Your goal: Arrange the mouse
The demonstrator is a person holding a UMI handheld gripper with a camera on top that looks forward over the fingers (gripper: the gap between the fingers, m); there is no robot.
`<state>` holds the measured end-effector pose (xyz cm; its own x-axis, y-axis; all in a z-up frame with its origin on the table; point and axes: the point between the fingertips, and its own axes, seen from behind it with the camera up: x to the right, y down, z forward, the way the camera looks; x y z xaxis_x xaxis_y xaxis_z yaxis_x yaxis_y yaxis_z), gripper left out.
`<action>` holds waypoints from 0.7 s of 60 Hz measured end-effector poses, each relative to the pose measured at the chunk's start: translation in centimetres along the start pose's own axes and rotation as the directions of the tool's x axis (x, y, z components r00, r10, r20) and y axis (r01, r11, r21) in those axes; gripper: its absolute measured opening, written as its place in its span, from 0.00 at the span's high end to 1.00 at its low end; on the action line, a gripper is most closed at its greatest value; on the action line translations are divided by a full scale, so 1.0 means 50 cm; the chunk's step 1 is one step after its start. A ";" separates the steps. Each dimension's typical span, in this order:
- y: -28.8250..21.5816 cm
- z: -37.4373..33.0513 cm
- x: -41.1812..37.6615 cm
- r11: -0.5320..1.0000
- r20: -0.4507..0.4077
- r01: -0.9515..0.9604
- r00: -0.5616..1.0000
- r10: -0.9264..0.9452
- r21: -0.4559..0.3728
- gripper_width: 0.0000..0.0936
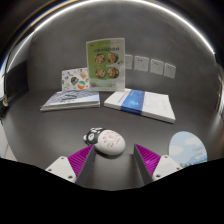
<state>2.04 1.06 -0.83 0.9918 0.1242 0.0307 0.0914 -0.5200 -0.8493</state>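
1. On the dark tabletop [60, 130], just ahead of the gripper [111, 163], lies the mouse [104, 142]: a small rounded thing with a pale, speckled shell and a darker patch at its left end.
2. The mouse rests on the table by its own weight, slightly left of the midline between the two fingers and a little beyond their tips; neither finger touches it.
3. The gripper's fingers are spread wide and released, holding nothing. The left magenta pad [75, 162] and the right magenta pad [149, 157] face each other across a broad gap, and bare table shows between them.
4. To the near right, just beside the right finger, a round pale-blue object [189, 150] sits at the table's edge; only part of it shows, and I cannot tell what it is.
5. Farther off on the left, a flat booklet [70, 100] with a blue and white cover lies on the table.
6. Farther off on the right, another flat blue and white book [140, 104] lies at an angle, well apart from the mouse.
7. Behind the left booklet, a small illustrated card [75, 79] stands upright, and beside it on the right a taller green-topped leaflet [103, 62] stands upright too, both near the back wall.
8. On the pale wall [40, 60] behind the table, to the right of the leaflet, runs a row of small white wall plates [148, 65].
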 end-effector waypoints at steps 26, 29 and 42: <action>-0.072 0.133 0.018 0.990 -0.064 -0.092 0.994 0.086 -0.104 0.45; -0.073 0.136 0.019 0.989 -0.068 -0.108 0.992 0.102 -0.103 0.48; -0.181 0.074 0.006 0.999 -0.037 -0.048 0.998 0.048 0.006 0.56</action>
<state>1.20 8.94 4.89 0.9977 0.0678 0.0093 0.0433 -0.5200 -0.8531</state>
